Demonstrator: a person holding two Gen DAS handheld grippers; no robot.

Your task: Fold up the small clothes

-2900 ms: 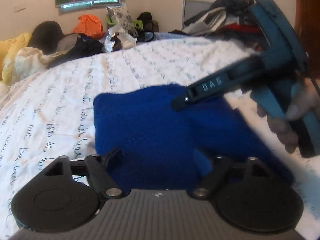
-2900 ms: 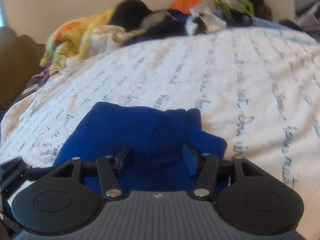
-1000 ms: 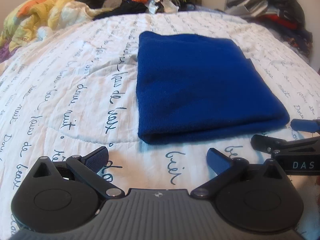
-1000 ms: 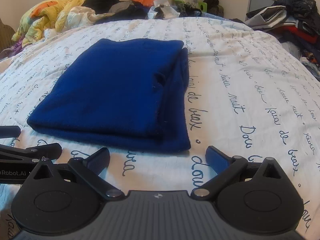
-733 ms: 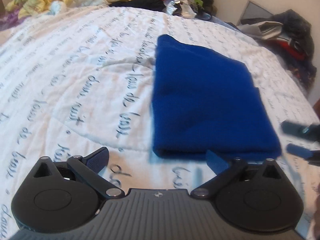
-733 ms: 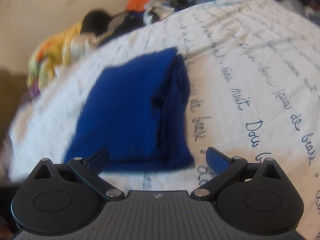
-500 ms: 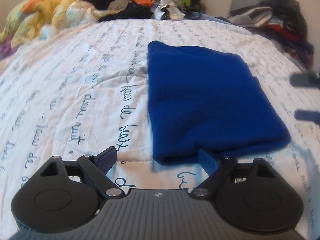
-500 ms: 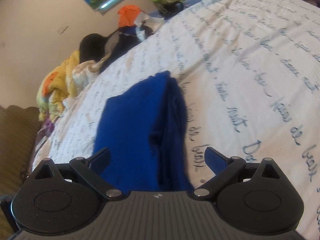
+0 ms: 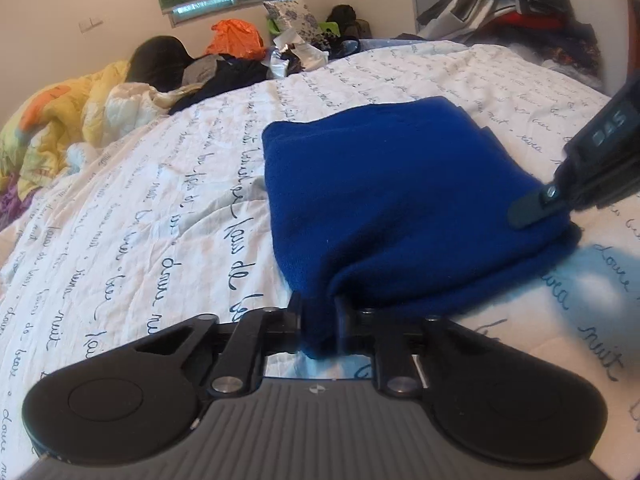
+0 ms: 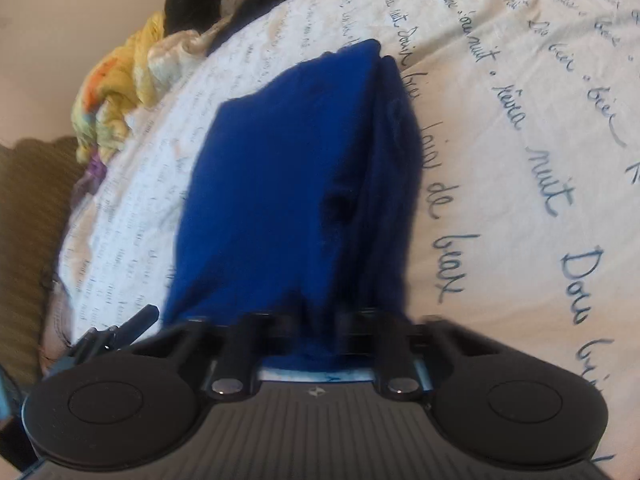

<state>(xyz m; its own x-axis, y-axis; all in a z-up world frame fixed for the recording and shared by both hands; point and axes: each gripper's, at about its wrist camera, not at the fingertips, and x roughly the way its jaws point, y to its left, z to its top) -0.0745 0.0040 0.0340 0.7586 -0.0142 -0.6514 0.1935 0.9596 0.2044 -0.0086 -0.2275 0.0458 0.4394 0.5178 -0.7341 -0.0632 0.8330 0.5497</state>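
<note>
Currently the blue garment (image 9: 392,200) lies folded on the bedspread (image 9: 140,216); left gripper (image 9: 318,320) is closing on its near corner, right gripper (image 10: 320,332) clamps the adjacent corner, likely for another fold.

left wrist: low, close, angled down | right wrist: same, rolled | shared: blue garment (image 9: 392,200)

The near edge of the blue garment (image 9: 392,200) disappears between the left gripper (image 9: 318,320) fingers, its corner hidden behind the black housing. The right gripper (image 9: 536,210) is cut off by the left view's right edge, its holder unseen. Motion blur softens the right wrist view, where folded cloth covers the fingers (image 10: 280,322) and the bedspread (image 10: 520,160) script smears.
</note>
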